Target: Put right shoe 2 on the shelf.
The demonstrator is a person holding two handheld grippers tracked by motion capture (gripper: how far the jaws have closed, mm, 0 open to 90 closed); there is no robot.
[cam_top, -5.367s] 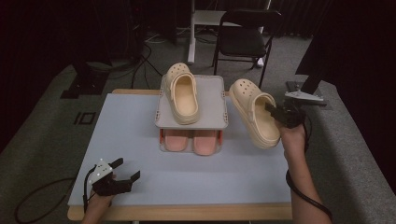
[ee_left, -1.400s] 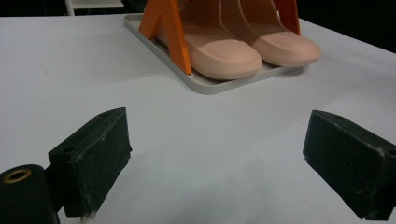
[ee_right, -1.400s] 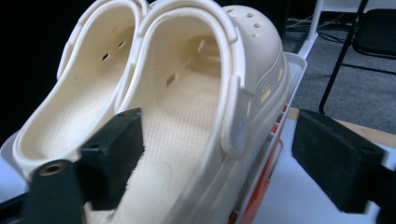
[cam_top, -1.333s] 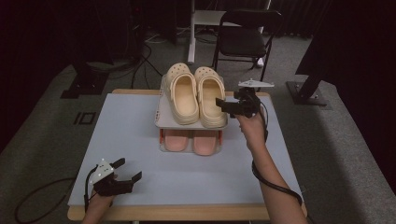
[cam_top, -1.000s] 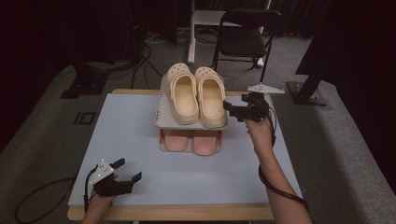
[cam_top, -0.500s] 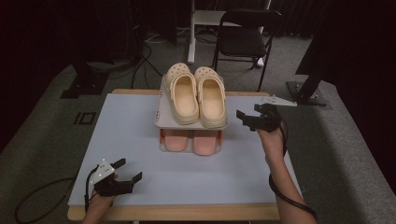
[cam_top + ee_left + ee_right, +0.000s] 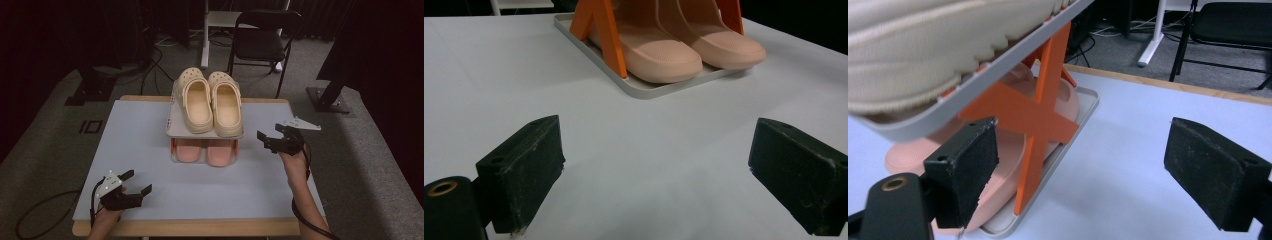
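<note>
Cream clogs (image 7: 210, 101): paired on the top tier of the shoe rack (image 7: 172, 120), mid-table, above pink slippers (image 7: 206, 151). Your right gripper (image 7: 276, 138) sits just right of the rack, jaws released, empty. Your left gripper (image 7: 134, 183) rests at the near-left table (image 7: 135, 130) edge, jaws spread.

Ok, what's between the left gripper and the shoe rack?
Bare table: in the left gripper view, its open fingers face the rack across it, with pink shoes on the bottom shelf.

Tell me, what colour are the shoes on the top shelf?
Cream shoes, clearest in the high view.
</note>
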